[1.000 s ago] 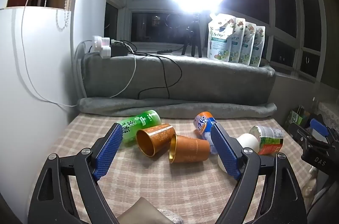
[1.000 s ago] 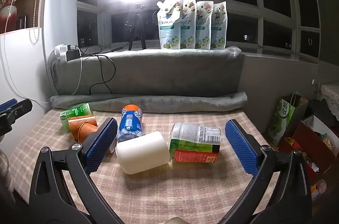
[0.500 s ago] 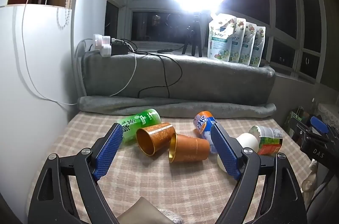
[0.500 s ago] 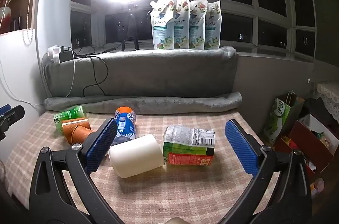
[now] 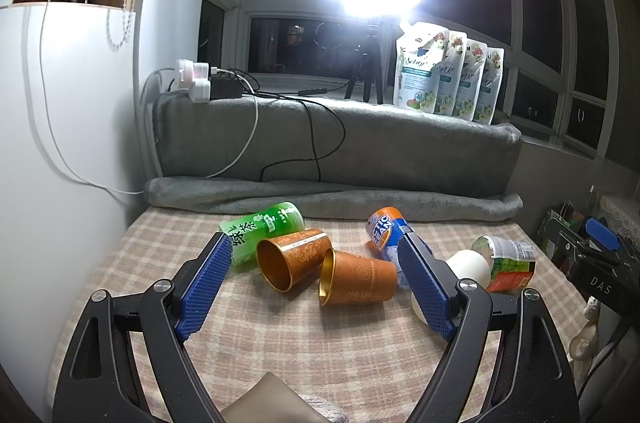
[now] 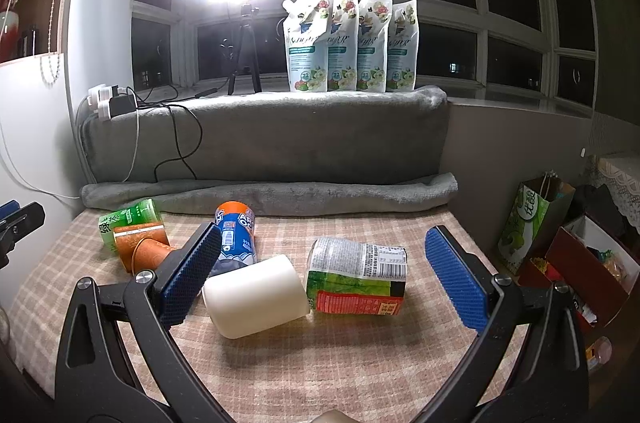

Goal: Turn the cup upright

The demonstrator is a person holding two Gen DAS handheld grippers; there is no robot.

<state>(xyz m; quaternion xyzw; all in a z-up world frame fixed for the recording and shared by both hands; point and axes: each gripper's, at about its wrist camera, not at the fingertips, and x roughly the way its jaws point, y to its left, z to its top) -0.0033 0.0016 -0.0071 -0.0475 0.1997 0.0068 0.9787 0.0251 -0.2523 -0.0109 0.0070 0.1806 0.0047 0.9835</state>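
Several cups lie on their sides on a checked cloth (image 5: 280, 351). Two orange cups with gold insides, one (image 5: 294, 257) beside the other (image 5: 358, 281), lie between my open left gripper's (image 5: 316, 283) pads, a little beyond them. A white cup (image 6: 256, 297) lies just right of my right gripper's left pad; it also shows in the left wrist view (image 5: 466, 265). A green-and-red cup (image 6: 358, 277) lies between the right gripper's pads. My right gripper (image 6: 326, 281) is open and empty.
A green tea cup (image 5: 262, 235) and a blue-orange cup (image 5: 386, 233) lie behind the orange ones. A grey rolled blanket (image 5: 332, 199) bounds the far edge. A white wall (image 5: 60, 163) stands left. Bags and boxes (image 6: 580, 243) sit off the right edge.
The right wrist view has shifted: the cups sit a little further left and lower in it. The left gripper has barely moved. Both stay open.
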